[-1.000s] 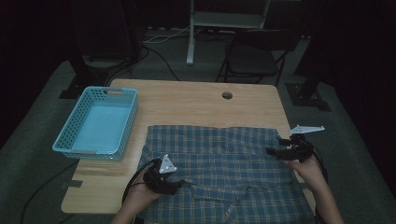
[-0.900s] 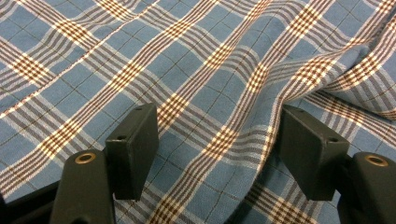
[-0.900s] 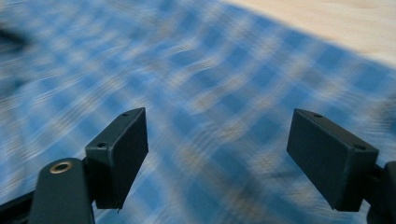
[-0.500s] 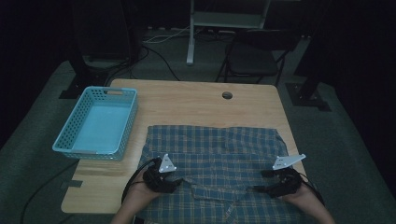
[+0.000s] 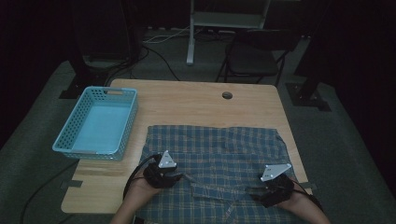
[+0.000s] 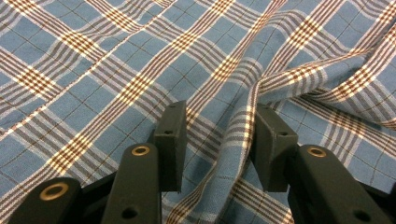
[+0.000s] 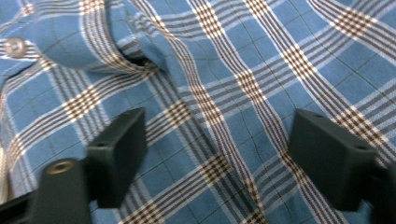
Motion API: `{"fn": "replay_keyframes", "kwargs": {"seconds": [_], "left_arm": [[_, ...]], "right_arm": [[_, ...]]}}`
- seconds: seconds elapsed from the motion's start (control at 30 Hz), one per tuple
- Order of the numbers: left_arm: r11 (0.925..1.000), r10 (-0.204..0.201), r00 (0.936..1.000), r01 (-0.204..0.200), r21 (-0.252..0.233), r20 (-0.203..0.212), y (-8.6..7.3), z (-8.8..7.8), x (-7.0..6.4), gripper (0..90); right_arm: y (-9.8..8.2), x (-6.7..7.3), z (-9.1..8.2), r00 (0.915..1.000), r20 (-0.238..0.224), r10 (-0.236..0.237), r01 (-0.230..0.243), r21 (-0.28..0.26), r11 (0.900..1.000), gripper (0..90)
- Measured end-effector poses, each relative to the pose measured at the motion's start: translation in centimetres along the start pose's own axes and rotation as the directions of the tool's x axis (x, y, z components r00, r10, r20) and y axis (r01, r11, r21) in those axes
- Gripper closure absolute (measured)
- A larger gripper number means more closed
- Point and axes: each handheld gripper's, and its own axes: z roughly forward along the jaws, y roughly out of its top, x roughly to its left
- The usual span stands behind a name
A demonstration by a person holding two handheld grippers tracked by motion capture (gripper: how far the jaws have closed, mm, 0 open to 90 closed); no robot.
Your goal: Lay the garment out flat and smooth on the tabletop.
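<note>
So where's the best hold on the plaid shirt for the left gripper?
Probably the raised fold of the plaid shirt standing between the left gripper jaws, which have just been closing. Come from above, jaws astride the ridge: only there does cloth lift off the table.

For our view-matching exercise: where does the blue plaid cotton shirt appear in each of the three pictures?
High view: the blue plaid cotton shirt lies spread over the near half of the wooden table.
Left gripper view: it covers the background, a raised fold between the left claw jaws.
Right gripper view: flat cloth beneath the open right claw.
Shared landmark: the brown-and-white check stripes.
</note>
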Motion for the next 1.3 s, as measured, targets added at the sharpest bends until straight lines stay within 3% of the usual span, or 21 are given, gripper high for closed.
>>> {"fn": "replay_keyframes", "kwargs": {"seconds": [0.1,0.17,0.23,0.3,0.37,0.5,0.6,0.67,0.73,0.8,0.9,0.93,1.07,1.1,1.23,1.3], "left_arm": [[1.0000,0.009,0.9999,-0.009,0.002,0.010,0.0,-0.1,0.1,64.6],[0.9997,0.017,0.9995,-0.016,-0.017,0.028,0.1,-0.4,-0.1,76.8],[0.9982,0.018,0.9997,-0.017,-0.058,0.016,0.4,-1.1,-0.4,86.9],[0.9959,0.020,0.9998,-0.020,-0.088,0.004,0.9,-1.9,-0.2,87.8],[0.9948,0.014,0.9999,-0.013,-0.101,0.002,1.4,-2.5,0.2,87.7],[0.9922,-0.025,0.9989,0.030,-0.121,0.040,2.2,-2.9,1.4,87.6],[0.9928,-0.032,0.9982,0.038,-0.114,0.051,2.4,-2.8,1.9,87.5],[0.9922,-0.045,0.9961,0.053,-0.113,0.077,2.5,-2.6,2.2,87.0],[0.9930,-0.059,0.9884,0.073,-0.093,0.140,2.6,-2.3,2.7,77.1],[0.9964,-0.059,0.9920,0.065,-0.054,0.111,2.8,-2.0,2.9,60.4],[0.9992,-0.039,0.9935,0.038,0.014,0.107,2.9,-1.5,3.1,45.8],[0.9992,-0.029,0.9933,0.026,0.030,0.112,2.9,-1.3,3.2,45.5],[0.9969,-0.005,0.9915,-0.005,0.079,0.130,2.7,-0.2,3.5,47.9],[0.9964,-0.014,0.9919,0.003,0.085,0.126,2.6,0.0,3.7,51.5],[0.9946,-0.066,0.9896,0.055,0.087,0.127,1.8,0.5,4.2,76.6],[0.9938,-0.077,0.9845,0.063,0.092,0.158,1.5,0.4,4.1,82.1]], "right_arm": [[0.2,-0.4,-0.4,0.9998,0.018,0.004,-0.004,-0.010,1.000,51.4],[0.3,-0.7,-0.8,0.9995,0.028,0.013,-0.013,-0.006,1.000,76.2],[0.8,-0.7,-1.4,1.0000,-0.004,-0.006,0.006,-0.021,1.000,88.1],[1.5,-0.9,-2.5,0.9997,-0.020,-0.012,0.010,-0.065,0.998,88.4],[2.3,-1.5,-3.6,1.0000,0.002,-0.004,0.004,-0.107,0.994,88.4],[3.5,-3.7,-4.9,0.9985,0.008,0.054,-0.052,-0.188,0.981,88.3],[4.0,-5.3,-4.8,0.9946,0.001,0.104,-0.102,-0.201,0.974,88.3],[4.1,-6.5,-4.2,0.9877,-0.018,0.156,-0.156,-0.204,0.967,88.4],[4.1,-7.7,-3.5,0.9760,-0.048,0.212,-0.218,-0.199,0.955,88.4],[4.0,-8.7,-2.7,0.9620,-0.064,0.265,-0.273,-0.188,0.944,88.3],[3.7,-9.9,-1.6,0.9412,-0.069,0.331,-0.338,-0.161,0.927,88.3],[3.6,-10.3,-1.3,0.9346,-0.076,0.348,-0.355,-0.157,0.921,88.3],[3.2,-11.3,-0.2,0.9152,-0.105,0.389,-0.401,-0.147,0.904,88.2],[3.1,-11.4,0.0,0.9099,-0.112,0.399,-0.413,-0.144,0.899,88.2],[2.6,-11.7,0.6,0.9032,-0.130,0.409,-0.425,-0.140,0.894,87.9],[2.3,-11.6,0.8,0.9026,-0.137,0.408,-0.425,-0.133,0.895,88.0]]}}
